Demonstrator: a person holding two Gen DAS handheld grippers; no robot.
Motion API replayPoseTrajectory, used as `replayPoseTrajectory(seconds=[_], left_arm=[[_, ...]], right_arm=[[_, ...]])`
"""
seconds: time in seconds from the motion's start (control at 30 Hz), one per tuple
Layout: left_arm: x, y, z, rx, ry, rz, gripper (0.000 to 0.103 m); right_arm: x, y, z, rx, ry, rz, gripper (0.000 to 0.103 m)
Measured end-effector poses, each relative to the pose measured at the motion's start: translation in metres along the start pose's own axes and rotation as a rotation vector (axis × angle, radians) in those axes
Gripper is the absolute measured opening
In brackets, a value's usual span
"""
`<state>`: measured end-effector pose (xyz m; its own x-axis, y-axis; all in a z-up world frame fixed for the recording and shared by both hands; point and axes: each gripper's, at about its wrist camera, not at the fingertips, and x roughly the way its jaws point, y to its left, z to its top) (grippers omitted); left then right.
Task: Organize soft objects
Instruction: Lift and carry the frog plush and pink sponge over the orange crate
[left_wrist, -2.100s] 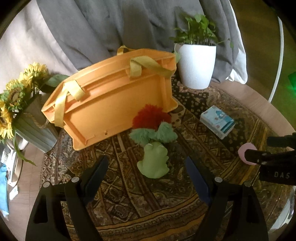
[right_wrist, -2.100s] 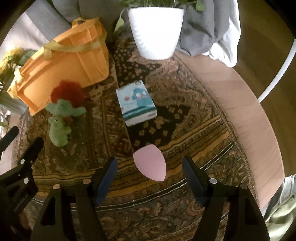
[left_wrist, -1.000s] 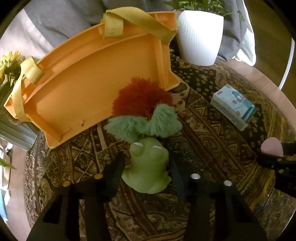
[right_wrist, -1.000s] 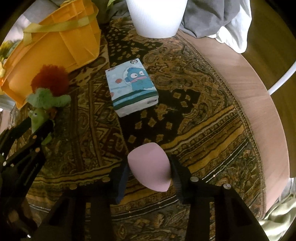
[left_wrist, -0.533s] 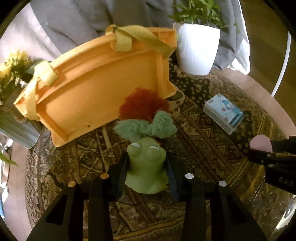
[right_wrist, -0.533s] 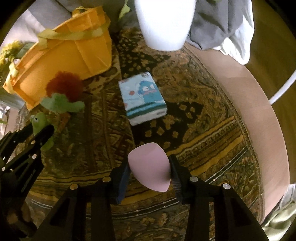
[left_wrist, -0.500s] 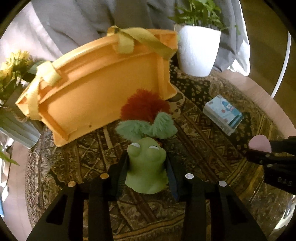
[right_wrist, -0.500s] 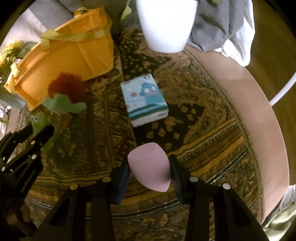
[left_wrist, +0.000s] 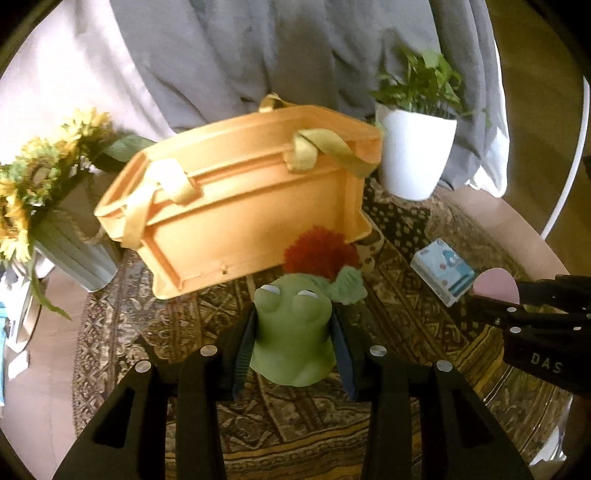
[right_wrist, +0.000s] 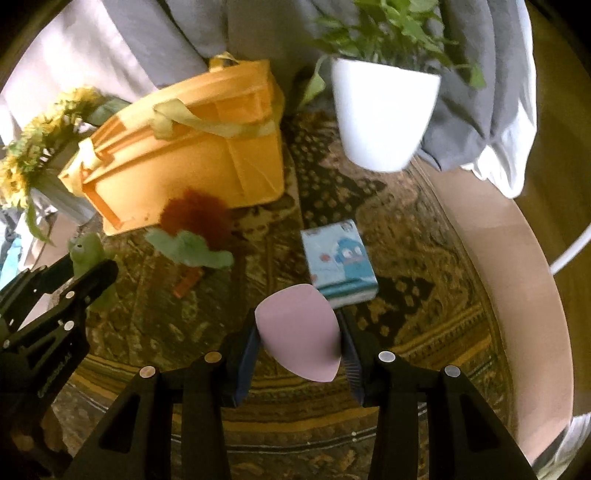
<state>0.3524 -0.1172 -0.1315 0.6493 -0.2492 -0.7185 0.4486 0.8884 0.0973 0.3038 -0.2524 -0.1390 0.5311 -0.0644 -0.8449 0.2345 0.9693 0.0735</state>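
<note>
My left gripper (left_wrist: 293, 345) is shut on a green frog toy (left_wrist: 291, 332) and holds it above the patterned rug. My right gripper (right_wrist: 299, 341) is shut on a pink egg-shaped sponge (right_wrist: 299, 336), also lifted. The sponge shows in the left wrist view (left_wrist: 495, 284) at the right. The frog shows in the right wrist view (right_wrist: 88, 251) at the left. A red and green plush flower (right_wrist: 192, 232) lies on the rug in front of the orange fabric bin (left_wrist: 243, 206), which is tipped toward me. The bin also shows in the right wrist view (right_wrist: 192, 144).
A blue cartoon tissue pack (right_wrist: 340, 262) lies on the rug (right_wrist: 406, 295) right of the plush. A white potted plant (left_wrist: 415, 155) stands behind it. A sunflower vase (left_wrist: 48, 206) stands at the left. Grey cloth (left_wrist: 258, 55) hangs behind. The round table's edge (right_wrist: 517, 295) curves at the right.
Both grippers closed on their objects about a second ago. Since then both have lifted, carrying the frog and the sponge up off the rug.
</note>
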Motion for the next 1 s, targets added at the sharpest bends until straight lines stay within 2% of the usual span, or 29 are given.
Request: replayPoseTrajectory(seconds=[0.7,1.0], left_arm=[[-0.05,0.037,0.033,-0.163,-0.156,0.119,0.039],[-0.061,0.05,0.054,-0.185,-0.218,0.16,0.04]], right_arm=[[-0.038,0.038,0.055,-0.132,-0.223,0.139,0.042],[-0.053,0.05,0.08,-0.146,-0.326,0.183,0.042]])
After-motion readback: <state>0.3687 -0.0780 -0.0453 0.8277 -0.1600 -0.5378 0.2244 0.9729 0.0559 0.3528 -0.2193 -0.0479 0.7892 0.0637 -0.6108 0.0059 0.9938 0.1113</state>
